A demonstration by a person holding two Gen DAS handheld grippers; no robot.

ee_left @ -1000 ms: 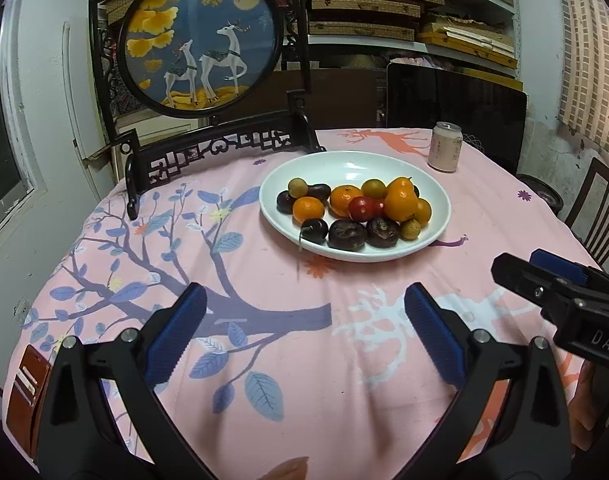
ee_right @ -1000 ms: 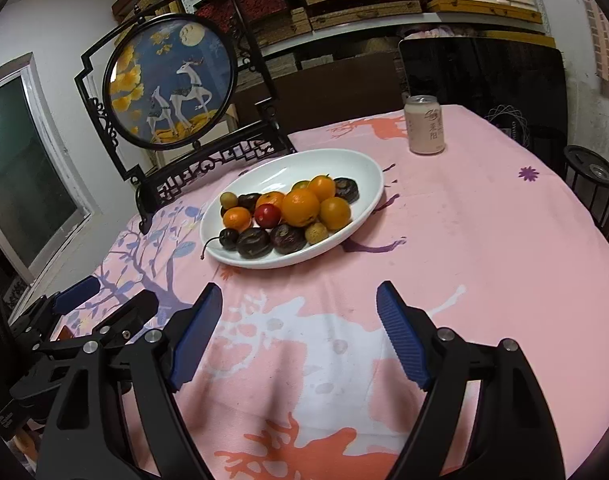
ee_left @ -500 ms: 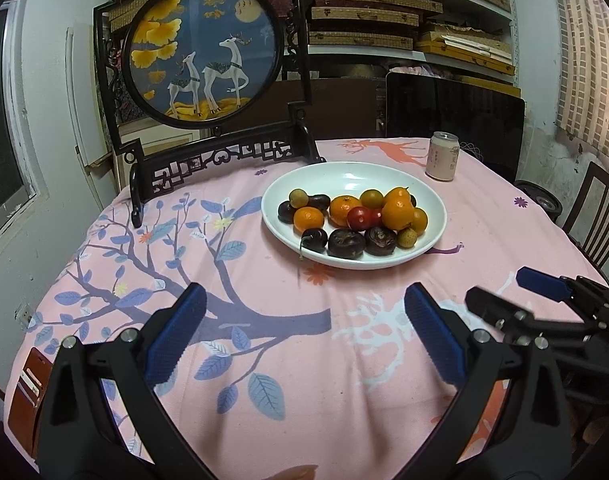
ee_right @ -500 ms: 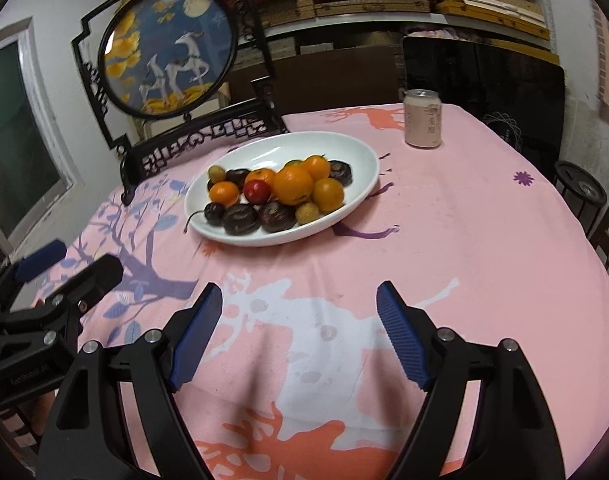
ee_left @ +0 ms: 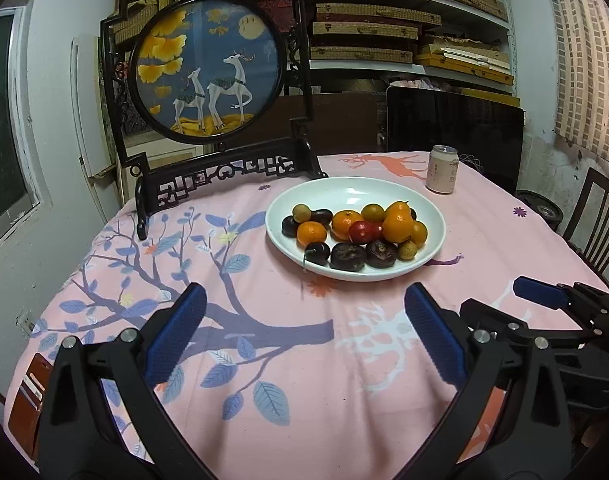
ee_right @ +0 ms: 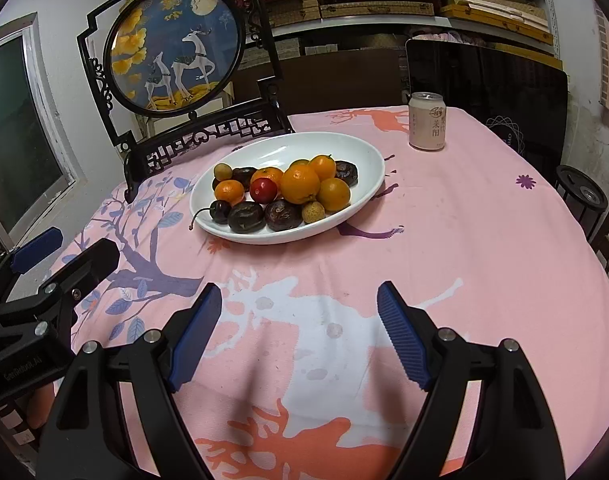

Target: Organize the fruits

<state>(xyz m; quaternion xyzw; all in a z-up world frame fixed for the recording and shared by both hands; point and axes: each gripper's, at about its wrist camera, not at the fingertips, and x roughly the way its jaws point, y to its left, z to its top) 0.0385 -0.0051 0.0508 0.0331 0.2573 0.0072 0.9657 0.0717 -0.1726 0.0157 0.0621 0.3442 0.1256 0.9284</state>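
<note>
A white oval plate (ee_left: 356,192) holds several fruits: oranges (ee_left: 397,225), a red fruit (ee_left: 361,231), dark plums (ee_left: 347,257), a cherry (ee_left: 317,252) and small lychees. The plate also shows in the right wrist view (ee_right: 304,148), with an orange (ee_right: 299,184) in the pile. My left gripper (ee_left: 304,330) is open and empty, above the pink cloth in front of the plate. My right gripper (ee_right: 298,326) is open and empty, also short of the plate. Each gripper shows in the other's view, the right one (ee_left: 544,300) and the left one (ee_right: 60,256).
A pink patterned cloth (ee_left: 264,344) covers the round table. A framed deer picture on a black stand (ee_left: 208,68) stands at the back left. A drink can (ee_left: 442,169) stands behind the plate to the right, also in the right wrist view (ee_right: 426,120). A wooden chair (ee_left: 596,216) is at the right.
Both grippers have drawn back and lifted a little, so the plate looks smaller and farther. Both stay open and empty.
</note>
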